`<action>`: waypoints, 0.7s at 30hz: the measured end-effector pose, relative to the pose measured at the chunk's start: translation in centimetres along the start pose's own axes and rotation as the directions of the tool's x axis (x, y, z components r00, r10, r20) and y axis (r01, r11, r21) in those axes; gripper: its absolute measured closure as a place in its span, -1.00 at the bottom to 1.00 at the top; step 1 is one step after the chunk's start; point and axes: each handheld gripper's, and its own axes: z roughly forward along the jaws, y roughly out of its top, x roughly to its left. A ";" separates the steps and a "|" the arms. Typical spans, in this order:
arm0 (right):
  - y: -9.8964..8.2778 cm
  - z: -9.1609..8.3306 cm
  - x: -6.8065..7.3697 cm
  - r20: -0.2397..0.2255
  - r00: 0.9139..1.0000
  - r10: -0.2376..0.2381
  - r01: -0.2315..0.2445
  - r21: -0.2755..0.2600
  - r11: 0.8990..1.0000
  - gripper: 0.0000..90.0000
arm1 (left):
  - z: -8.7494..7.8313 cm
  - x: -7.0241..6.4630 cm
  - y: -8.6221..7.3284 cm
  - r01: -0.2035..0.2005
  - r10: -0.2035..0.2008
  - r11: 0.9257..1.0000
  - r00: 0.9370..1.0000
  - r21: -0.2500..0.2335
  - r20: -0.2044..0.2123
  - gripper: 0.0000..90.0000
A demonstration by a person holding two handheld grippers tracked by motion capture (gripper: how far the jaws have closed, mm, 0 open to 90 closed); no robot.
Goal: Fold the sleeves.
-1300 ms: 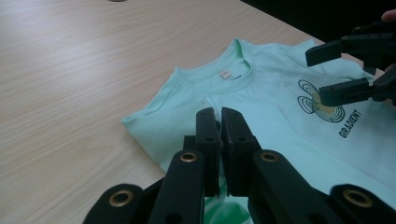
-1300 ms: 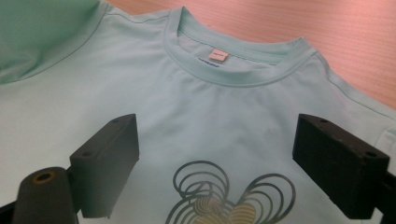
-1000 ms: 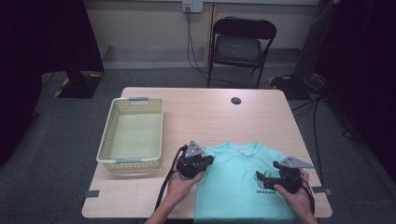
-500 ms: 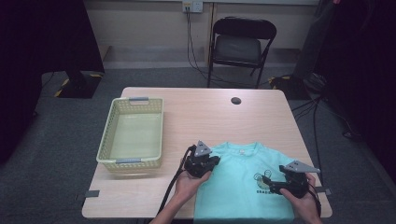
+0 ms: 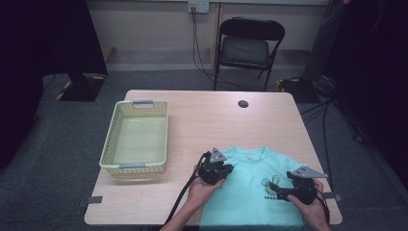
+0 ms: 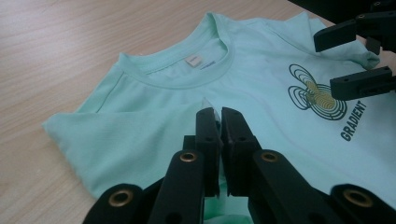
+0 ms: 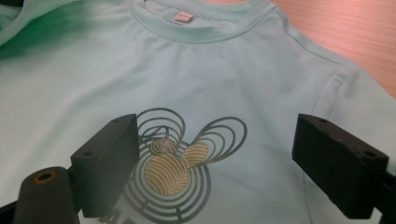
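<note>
Left tool (image 5: 217, 169) has slid inward over the T-shirt (image 5: 250, 187), closed on a fabric pinch — fold likely starting; right tool (image 5: 284, 188) open above the print (image 7: 180, 165).

Light wood worktop (image 5: 216, 120), rectangular, on grey carpet. Pale yellow-green basket (image 5: 136, 136) sits on its left half, long side running front to back, grey handles at both ends. Mint t-shirt (image 5: 250, 187) lies flat at the front right, collar toward the far edge, hem over the near edge. Small dark round disc (image 5: 243, 103) near the far edge, well apart from both.
</note>
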 end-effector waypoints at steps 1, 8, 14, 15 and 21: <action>-0.1 0.1 0.0 -0.001 1.000 -0.001 0.001 0.005 1.000 -0.68 | 0.1 0.0 0.0 0.004 -0.004 1.000 1.000 0.001 0.000 0.92; -0.2 0.6 0.3 -0.007 1.000 -0.016 0.016 0.029 0.999 -0.68 | 1.0 -0.1 -0.2 0.012 -0.012 1.000 1.000 0.017 0.008 0.92; -0.3 1.1 0.5 -0.013 0.999 -0.031 0.031 0.051 0.998 -0.70 | 1.9 -0.5 -0.6 0.003 -0.003 0.999 1.000 0.053 0.003 0.91; -0.3 1.1 0.5 -0.013 0.999 -0.032 0.033 0.054 0.998 -0.70 | 2.0 -0.4 -0.7 0.004 -0.004 0.998 1.000 0.057 0.004 0.91; -0.4 1.1 0.8 -0.005 0.999 -0.052 0.052 0.056 0.997 -0.71 | 2.5 -0.1 -1.1 0.012 -0.012 0.998 1.000 0.065 -0.008 0.91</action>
